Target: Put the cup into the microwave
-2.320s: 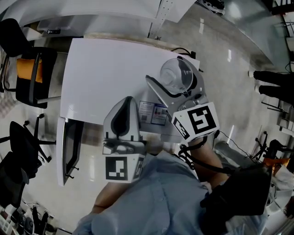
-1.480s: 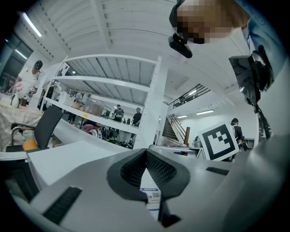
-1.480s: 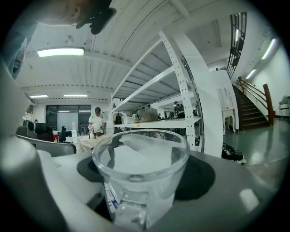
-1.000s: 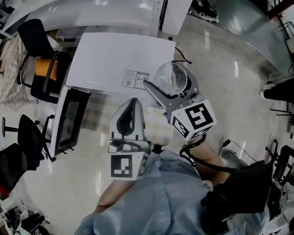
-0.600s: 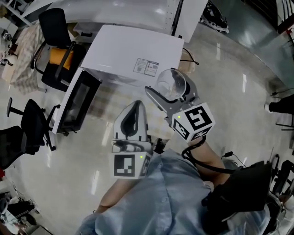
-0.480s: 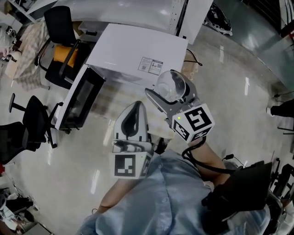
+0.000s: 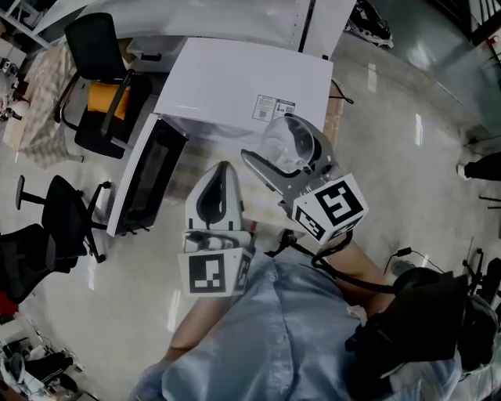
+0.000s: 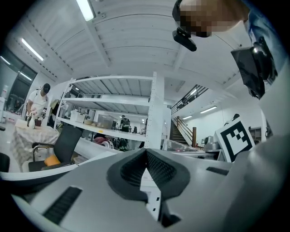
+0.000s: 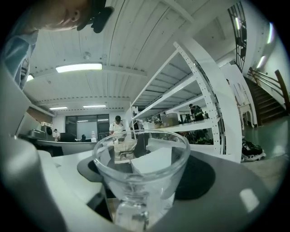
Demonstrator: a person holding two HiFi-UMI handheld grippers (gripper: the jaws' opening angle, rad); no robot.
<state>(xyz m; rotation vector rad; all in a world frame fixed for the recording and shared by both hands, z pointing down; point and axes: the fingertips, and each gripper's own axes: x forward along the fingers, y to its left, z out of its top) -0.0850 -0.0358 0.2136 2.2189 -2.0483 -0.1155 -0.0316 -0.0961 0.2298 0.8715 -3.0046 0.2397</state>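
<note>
In the head view the white microwave (image 7: 227, 74) stands ahead of me, with its dark-windowed door (image 7: 145, 176) swung open at its left side. My right gripper (image 7: 287, 149) is shut on a clear glass cup (image 7: 288, 141) and holds it upright and level in front of the microwave's near right corner. In the right gripper view the cup (image 9: 140, 163) fills the space between the jaws. My left gripper (image 7: 217, 182) hangs beside it to the left, over the floor, shut and empty. Its dark pads (image 8: 156, 170) meet at the tip.
Black office chairs stand left of the microwave, one with an orange cushion (image 7: 106, 98) and another nearer me (image 7: 47, 231). A white shelf post (image 7: 317, 19) rises behind the microwave. Cables (image 7: 399, 254) lie on the glossy floor to the right. People work at distant shelves (image 8: 38, 102).
The microwave has slid from right under the grippers to further ahead and has turned in view, showing more of its open door. Both grippers keep their pose, with the cup still gripped.
</note>
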